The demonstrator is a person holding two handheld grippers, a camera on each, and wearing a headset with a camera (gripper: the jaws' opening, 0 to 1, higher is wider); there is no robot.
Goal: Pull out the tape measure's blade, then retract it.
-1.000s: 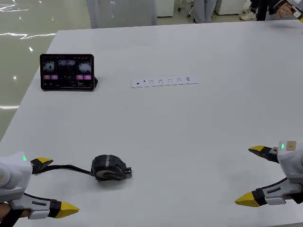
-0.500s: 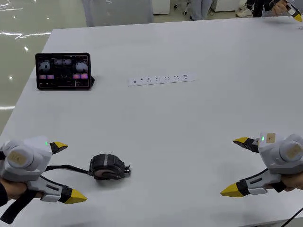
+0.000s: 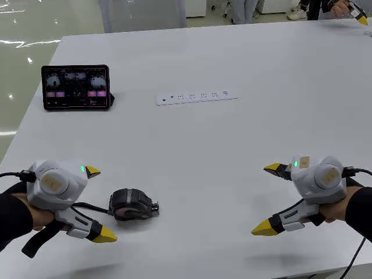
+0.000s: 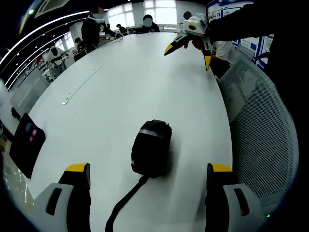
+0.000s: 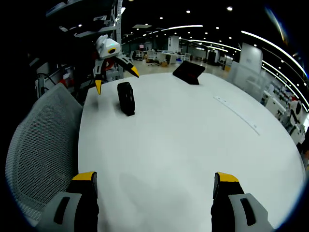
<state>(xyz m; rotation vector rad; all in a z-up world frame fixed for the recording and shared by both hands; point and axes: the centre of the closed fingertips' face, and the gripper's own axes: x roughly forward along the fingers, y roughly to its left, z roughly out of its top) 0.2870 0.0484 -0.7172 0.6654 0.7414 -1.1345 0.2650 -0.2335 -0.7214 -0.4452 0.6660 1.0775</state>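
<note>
A black tape measure point(image 3: 132, 204) lies on the white table point(image 3: 232, 145) near its front left, with a black strap trailing left. My left gripper point(image 3: 99, 203) stands open just left of it, yellow tips on either side of the strap. In the left gripper view the tape measure point(image 4: 151, 147) lies ahead between the wide-open jaws, apart from them. My right gripper point(image 3: 270, 197) is open at the front right, holding nothing. The right gripper view shows the tape measure point(image 5: 126, 98) far off beside the left gripper point(image 5: 113, 67).
A dark tablet point(image 3: 76, 87) stands propped at the table's back left. A white power strip point(image 3: 196, 96) lies flat near the middle back. A mesh chair back point(image 5: 41, 145) sits off the table's front edge.
Both grippers have moved inward over the table: the left toward the tape measure, the right leftward. The tape measure has not moved.
</note>
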